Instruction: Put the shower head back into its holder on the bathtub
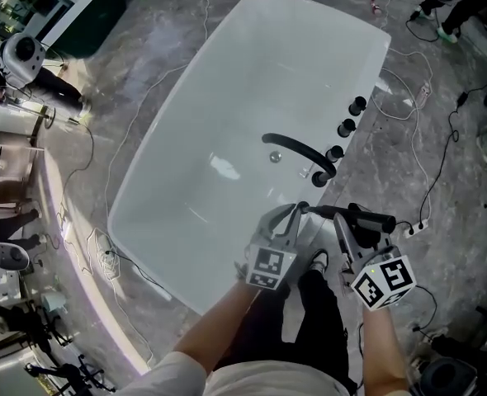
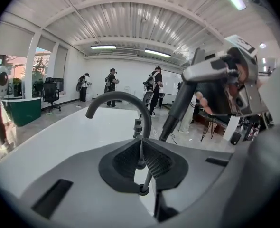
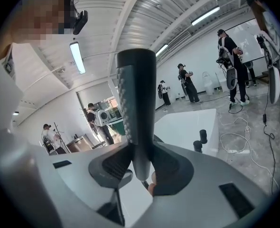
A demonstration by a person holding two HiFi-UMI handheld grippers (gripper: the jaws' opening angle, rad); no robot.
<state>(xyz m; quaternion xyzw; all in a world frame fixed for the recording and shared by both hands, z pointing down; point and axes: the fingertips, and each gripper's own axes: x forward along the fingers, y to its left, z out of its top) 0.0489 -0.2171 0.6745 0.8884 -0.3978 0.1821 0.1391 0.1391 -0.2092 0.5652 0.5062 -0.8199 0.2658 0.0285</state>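
Observation:
A black shower head lies level over the near right rim of the white bathtub. My right gripper is shut on its handle, which rises straight up between the jaws. My left gripper sits just left of it, shut on a thin metallic hose at the handle's end. From the left gripper view the shower head slants up to the right. Black fittings line the rim beside the curved black spout; which one is the holder I cannot tell.
Cables trail over the grey marble floor, with a power strip to the right of the tub. The person's dark trouser legs and shoes stand at the tub's near end. Other people work farther off in the hall.

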